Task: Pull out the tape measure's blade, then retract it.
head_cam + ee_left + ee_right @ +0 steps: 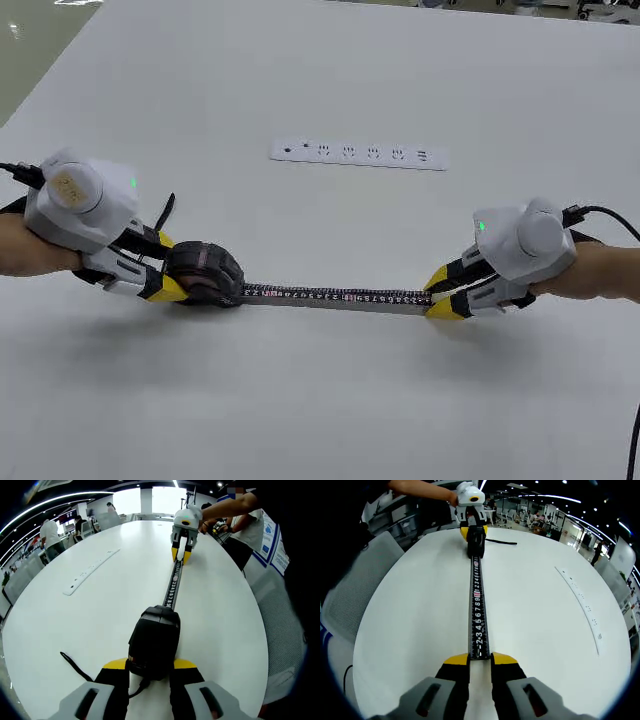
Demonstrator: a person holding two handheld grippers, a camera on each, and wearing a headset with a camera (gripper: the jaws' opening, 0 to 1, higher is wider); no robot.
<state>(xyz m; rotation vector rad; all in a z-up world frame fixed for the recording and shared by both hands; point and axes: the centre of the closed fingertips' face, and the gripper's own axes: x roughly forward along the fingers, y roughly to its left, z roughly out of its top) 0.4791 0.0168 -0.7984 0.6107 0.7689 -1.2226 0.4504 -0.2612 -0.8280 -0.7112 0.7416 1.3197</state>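
The black tape measure (205, 272) is seen on the white bench (300, 400), its case clamped in the left claw (168, 266). The blade (335, 295), black with white and red numerals, is stretched flat; its tip is pinched by the right claw (441, 294).

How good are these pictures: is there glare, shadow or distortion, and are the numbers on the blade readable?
Head view: even light, soft shadows on the table, blade numbers too small to read. Left gripper view: fisheye bending, dark case, washed-out windows. Right gripper view: numbers sharp near the jaws, power strip curved.
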